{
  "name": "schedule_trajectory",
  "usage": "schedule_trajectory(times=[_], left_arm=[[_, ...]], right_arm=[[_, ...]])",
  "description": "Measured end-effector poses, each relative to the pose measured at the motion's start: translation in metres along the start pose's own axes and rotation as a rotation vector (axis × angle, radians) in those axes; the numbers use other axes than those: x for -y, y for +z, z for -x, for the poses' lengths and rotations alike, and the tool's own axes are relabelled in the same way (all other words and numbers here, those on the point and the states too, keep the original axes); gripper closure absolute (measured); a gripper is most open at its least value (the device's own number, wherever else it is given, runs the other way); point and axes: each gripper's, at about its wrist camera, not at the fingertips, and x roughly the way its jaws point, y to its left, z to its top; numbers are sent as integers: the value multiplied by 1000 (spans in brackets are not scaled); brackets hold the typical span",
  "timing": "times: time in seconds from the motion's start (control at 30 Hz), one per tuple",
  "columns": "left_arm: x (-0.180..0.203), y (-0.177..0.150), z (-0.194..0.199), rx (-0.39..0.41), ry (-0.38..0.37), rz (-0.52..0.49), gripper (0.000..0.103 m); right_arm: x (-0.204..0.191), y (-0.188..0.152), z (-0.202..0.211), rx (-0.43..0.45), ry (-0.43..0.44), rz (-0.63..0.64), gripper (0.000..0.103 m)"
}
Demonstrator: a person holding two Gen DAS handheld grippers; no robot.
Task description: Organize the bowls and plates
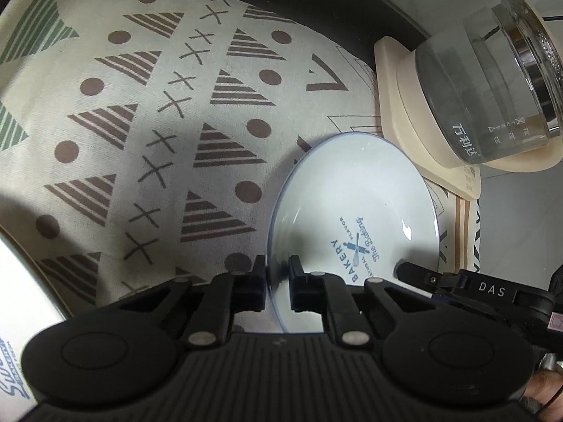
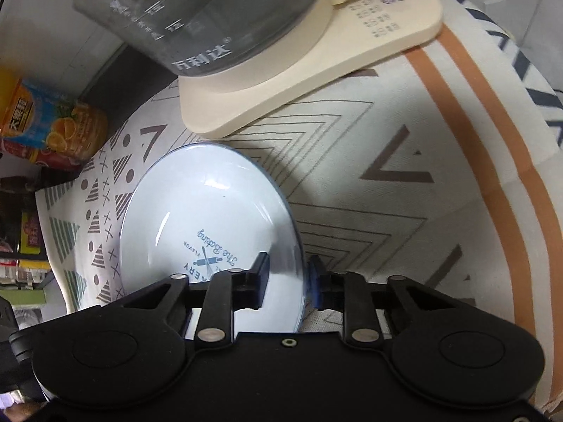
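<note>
Plate (image 1: 352,211), white with a thin blue rim and a "BAKERY" print, lies on the patterned cloth (image 1: 140,112) over the worktop, with the cream kettle base (image 1: 397,105) just beyond it at about two o'clock in the left wrist view. The left gripper (image 1: 277,283) has its fingers nearly closed around the plate's near-left rim, one inside and one outside; whether they press the rim is hard to make out. The right gripper (image 2: 289,279) straddles the opposite rim with a wider gap, and contact there is unclear. Both gripper bodies hide the plate's near edge. A glass kettle (image 2: 211,10) is cut off at twelve o'clock, and an orange-labelled bottle (image 2: 52,123) lies at nine o'clock.
</note>
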Motion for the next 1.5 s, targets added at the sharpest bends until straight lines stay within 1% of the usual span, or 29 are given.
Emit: schedule_trajectory(times=[0.1,0.23,0.3,0.4,0.47,0.67,1.03,1.3,1.5], left_arm=[[4,1,8,33,2,-26,92],[0,6,23,67,-23,-23,92],[-1,7,30,86,-31,-24,92],[-4,9,41,114,-30,-22,92],[-7,10,48,131,-35,-15,92],[-20,9,69,160,-44,-2,92],[-57,-4,105,210,-50,44,92],[-89,-19,134,244,-46,75,92],[-111,-34,153,266,-34,89,92]], right_arm=[[-1,0,3,25,14,11,88],[-3,-1,20,77,71,12,94],[-8,-2,28,98,89,29,94],[-24,-4,35,131,63,83,94],[-32,-6,38,152,66,105,94],[-51,-10,43,176,74,112,94],[-96,-30,55,210,97,167,94],[-125,-54,56,223,126,225,94],[-143,-75,53,217,152,248,94]])
